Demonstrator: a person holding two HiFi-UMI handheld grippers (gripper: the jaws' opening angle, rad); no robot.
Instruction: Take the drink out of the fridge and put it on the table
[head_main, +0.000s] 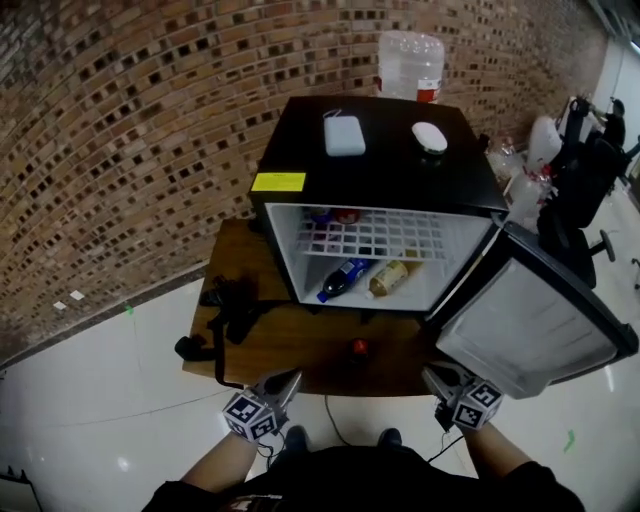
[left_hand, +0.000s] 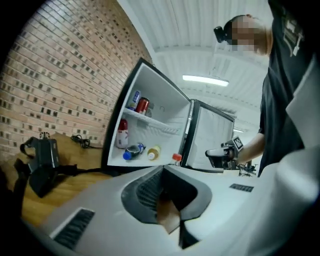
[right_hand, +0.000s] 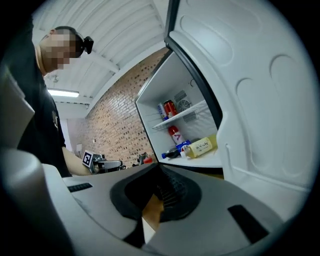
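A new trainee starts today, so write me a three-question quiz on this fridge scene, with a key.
1. True or false: the door of the fridge stands open.
2. Multiple choice: how are the blue-capped bottle and the yellow bottle placed inside the fridge? A: upright. B: on their sides. C: stacked one on the other.
3. Short answer: what does the left gripper hold?

Key:
1. True.
2. B.
3. Nothing. The jaws are together with nothing between them.
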